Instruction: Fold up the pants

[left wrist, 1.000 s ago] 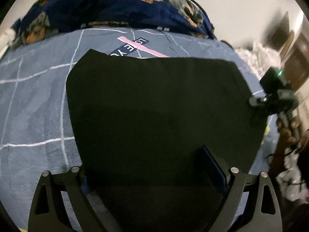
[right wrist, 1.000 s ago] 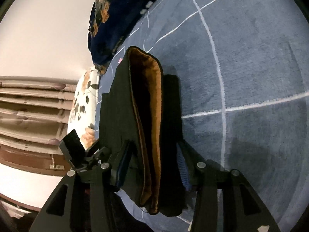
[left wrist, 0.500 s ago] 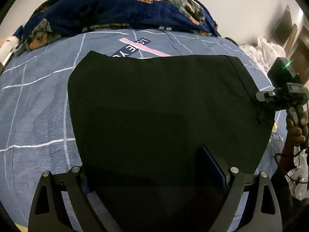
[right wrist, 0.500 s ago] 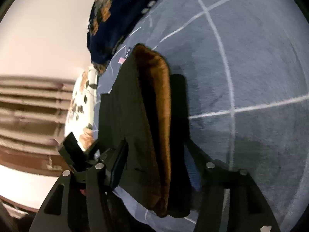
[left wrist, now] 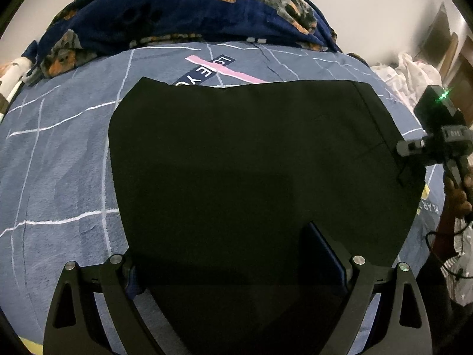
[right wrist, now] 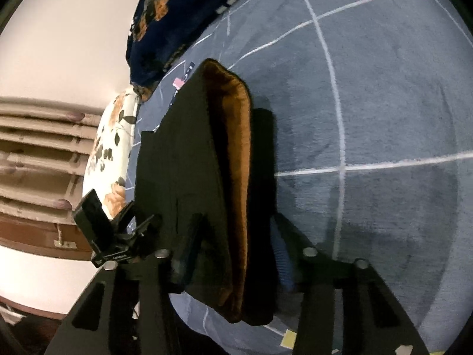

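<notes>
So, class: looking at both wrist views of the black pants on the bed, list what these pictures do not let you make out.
- Left wrist view: the near edge of the black pants runs under the left claw and off the bottom edge.
- Right wrist view: whether the right claw, its jaws closing around the waistband, presses the cloth; shadow hides it.
- Both views: the pant legs' layering, hidden inside the fold.
- Left wrist view: the blanket lettering, partly covered by the pants.

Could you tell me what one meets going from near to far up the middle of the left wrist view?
Left hand-held gripper → black pants → grey-blue checked bedcover with its pink stripe → dark blue patterned blanket → pale wall.
</notes>
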